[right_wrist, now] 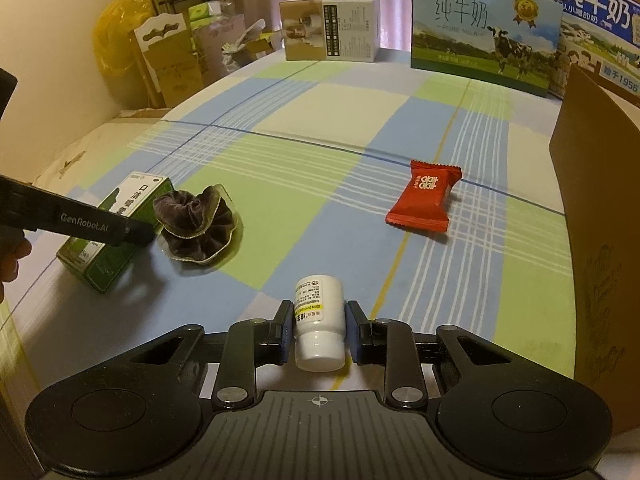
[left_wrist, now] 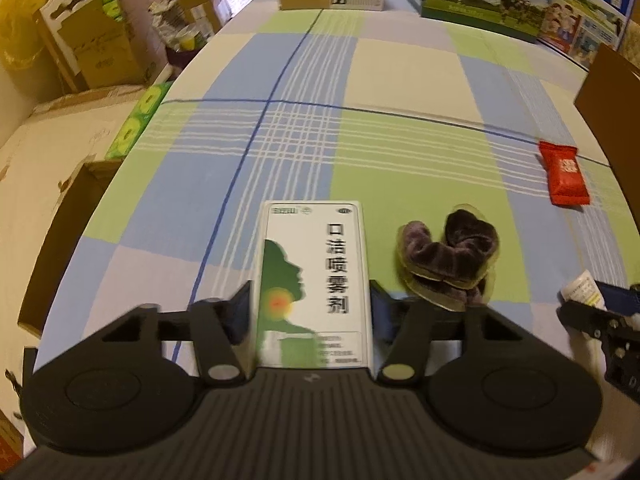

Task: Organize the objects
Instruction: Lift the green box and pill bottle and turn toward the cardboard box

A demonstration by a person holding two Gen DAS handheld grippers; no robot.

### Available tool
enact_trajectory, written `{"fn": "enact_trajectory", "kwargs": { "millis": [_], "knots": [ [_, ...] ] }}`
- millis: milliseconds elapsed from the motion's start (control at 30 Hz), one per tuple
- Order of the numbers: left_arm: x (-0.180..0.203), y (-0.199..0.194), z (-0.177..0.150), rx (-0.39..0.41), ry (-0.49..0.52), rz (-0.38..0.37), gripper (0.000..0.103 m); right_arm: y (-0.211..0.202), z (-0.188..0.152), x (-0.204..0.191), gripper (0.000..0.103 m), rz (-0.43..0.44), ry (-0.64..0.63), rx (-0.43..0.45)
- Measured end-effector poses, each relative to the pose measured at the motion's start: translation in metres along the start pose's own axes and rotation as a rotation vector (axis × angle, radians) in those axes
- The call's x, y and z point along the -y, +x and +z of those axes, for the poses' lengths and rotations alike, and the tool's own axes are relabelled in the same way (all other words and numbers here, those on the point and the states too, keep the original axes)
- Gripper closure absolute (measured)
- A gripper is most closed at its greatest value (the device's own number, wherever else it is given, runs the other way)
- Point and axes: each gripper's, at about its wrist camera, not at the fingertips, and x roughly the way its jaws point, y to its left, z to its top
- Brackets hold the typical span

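Your right gripper [right_wrist: 316, 330] clamps the white bottle [right_wrist: 319, 326]; your left gripper [left_wrist: 310, 308] clamps the spray box [left_wrist: 314, 284] — scrunchie [left_wrist: 448, 258] just beside it, red packet [left_wrist: 564, 174] farther off.

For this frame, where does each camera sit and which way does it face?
Left wrist: on the left gripper, angled down across the checked cloth; jaws around the white-green box.
Right wrist: on the right gripper, same heading; jaws beside the white bottle; a hand at left.
Shared: box, scrunchie, red packet, and each view shows the other gripper.
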Motion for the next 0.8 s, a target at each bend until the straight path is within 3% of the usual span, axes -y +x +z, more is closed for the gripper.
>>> {"fn": "enact_trajectory", "kwargs": {
  "millis": [800],
  "knots": [
    [0.0036, -0.0055, -0.0061, -0.012, -0.001, 0.017, 0.051, 0.0001, -0.0031, -0.003, 0.079, -0.006, -0.023, 0.007]
  ]
}}
